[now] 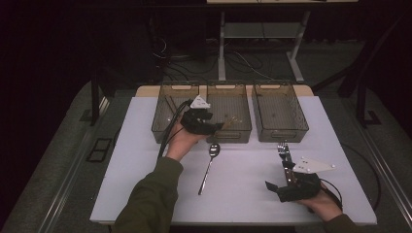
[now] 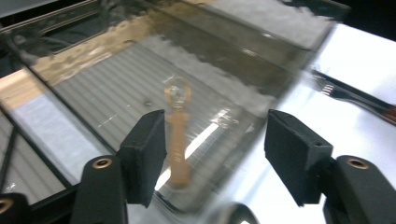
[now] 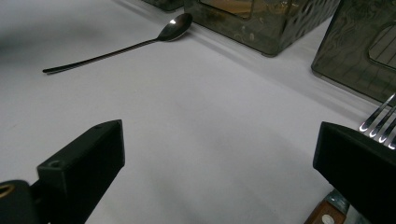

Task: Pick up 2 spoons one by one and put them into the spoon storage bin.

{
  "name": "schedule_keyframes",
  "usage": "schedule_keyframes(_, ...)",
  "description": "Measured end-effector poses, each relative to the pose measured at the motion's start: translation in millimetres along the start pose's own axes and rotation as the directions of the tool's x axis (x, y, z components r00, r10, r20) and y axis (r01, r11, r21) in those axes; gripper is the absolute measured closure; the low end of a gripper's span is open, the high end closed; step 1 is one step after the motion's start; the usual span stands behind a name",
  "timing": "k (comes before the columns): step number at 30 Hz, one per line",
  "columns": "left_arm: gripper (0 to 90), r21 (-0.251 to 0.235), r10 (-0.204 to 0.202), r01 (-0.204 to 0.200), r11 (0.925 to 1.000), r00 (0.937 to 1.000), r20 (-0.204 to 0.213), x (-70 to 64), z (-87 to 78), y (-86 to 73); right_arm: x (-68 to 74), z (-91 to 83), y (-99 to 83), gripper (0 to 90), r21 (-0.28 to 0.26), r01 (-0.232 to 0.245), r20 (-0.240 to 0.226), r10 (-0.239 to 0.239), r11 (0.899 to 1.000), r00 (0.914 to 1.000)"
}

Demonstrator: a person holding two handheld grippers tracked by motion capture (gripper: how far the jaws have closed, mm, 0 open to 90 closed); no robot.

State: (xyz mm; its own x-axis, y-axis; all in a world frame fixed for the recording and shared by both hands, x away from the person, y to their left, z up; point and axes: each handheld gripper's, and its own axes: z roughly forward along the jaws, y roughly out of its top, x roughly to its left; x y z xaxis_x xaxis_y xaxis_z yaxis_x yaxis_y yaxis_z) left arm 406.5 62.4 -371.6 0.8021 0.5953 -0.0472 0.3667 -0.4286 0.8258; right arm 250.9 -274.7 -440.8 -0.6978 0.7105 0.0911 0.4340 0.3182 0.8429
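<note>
A white table top [image 1: 145, 160] stands in a dark room, with desk legs and cables on the floor beyond it. Three smoky clear bins sit in a row along the far edge: a left bin [image 1: 167, 104], a middle bin [image 1: 238, 104] and a right bin [image 1: 279, 109].

One spoon [image 1: 209, 167] lies near the table's centre, bowl toward twelve o'clock, just short of the middle bin. One fork [image 1: 284, 150] lies at about four o'clock from the spoon's bowl, tines toward twelve.

The left gripper [image 1: 214, 127] hangs over the near wall of the middle bin, jaws spread wide and empty. One small amber piece [image 2: 178, 135] lies on that bin's floor, seen between the jaws.

The right gripper [image 1: 284, 177] rests low at the fork's handle end, jaws parted, nothing clasped; the tines [image 3: 380, 121] show just beside one jaw.
</note>
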Motion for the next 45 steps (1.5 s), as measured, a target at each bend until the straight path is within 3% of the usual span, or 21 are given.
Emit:
schedule_keyframes(5,42.1,0.002,-0.002,0.002,1.0,0.9998,0.021,-15.9,-16.0,-12.8,-0.2,-0.4,0.2,1.9,-0.001,-0.002,0.002,0.002,1.0,1.0)
schedule_keyframes(12,67.1,0.041,0.009,-0.01,0.9991,0.9995,0.029,-25.8,-24.8,-37.8,0.4,-0.2,0.4,1.9,-0.002,-0.004,0.005,0.004,1.0,1.0)
schedule_keyframes(15,79.6,0.056,0.029,-0.029,0.998,0.9996,0.005,-28.3,-23.8,-49.8,0.3,-0.4,0.3,1.9,-0.001,-0.003,0.007,0.003,1.0,1.0)
schedule_keyframes(19,88.5,0.101,0.061,-0.056,0.9933,0.9969,-0.05,-26.1,-15.3,-62.0,0.4,-1.2,0.2,1.9,-0.004,-0.008,0.011,0.008,1.0,0.9999)
schedule_keyframes(27,89.6,0.127,0.019,-0.009,0.9919,0.9968,-0.078,-13.0,0.7,-70.5,0.4,-0.7,-0.1,1.9,0.002,-0.006,0.008,0.006,1.0,0.9999)
schedule_keyframes(32,89.7,0.126,-0.016,0.023,0.9918,0.9981,-0.059,-5.6,6.6,-73.2,-0.3,-0.4,-0.2,1.9,0.005,-0.007,0.008,0.007,1.0,0.9999)
schedule_keyframes(45,89.6,0.136,-0.023,0.034,0.9901,0.9966,-0.079,-5.2,20.2,-74.2,-0.4,-0.1,-0.3,1.9,0.005,-0.008,0.009,0.008,1.0,0.9999)
